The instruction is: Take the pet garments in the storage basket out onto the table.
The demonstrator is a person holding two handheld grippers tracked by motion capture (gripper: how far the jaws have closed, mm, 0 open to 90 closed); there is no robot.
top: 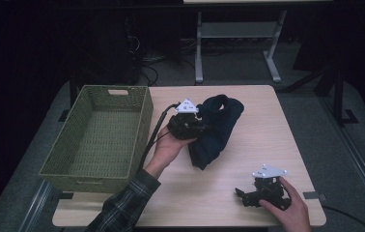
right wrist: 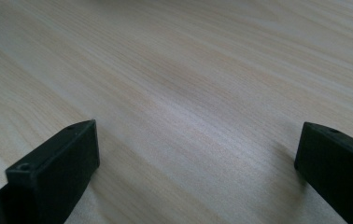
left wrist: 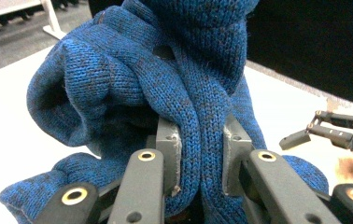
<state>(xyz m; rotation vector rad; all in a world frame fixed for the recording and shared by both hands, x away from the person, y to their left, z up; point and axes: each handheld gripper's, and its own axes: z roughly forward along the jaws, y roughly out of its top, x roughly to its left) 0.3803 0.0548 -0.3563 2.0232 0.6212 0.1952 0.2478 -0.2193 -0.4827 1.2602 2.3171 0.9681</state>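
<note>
A dark blue knitted garment (top: 216, 126) lies crumpled on the middle of the light wooden table (top: 248, 159). My left gripper (top: 201, 126) is at its left edge, shut on a fold of the blue knit (left wrist: 201, 140) that stands pinched between the two pads. My right gripper (top: 241, 195) rests low near the table's front right corner, held by a hand. Its jaws are wide apart over bare wood (right wrist: 198, 116), with nothing between them, so the right gripper (right wrist: 198, 154) is open. In the left gripper view the right gripper (left wrist: 300, 137) shows farther off.
A green woven basket (top: 142, 125) stands at the table's left side, its inside bare. A cable (top: 151, 137) trails from my left gripper along the basket's right wall. Behind the table are a white desk frame (top: 236, 38) and dark floor.
</note>
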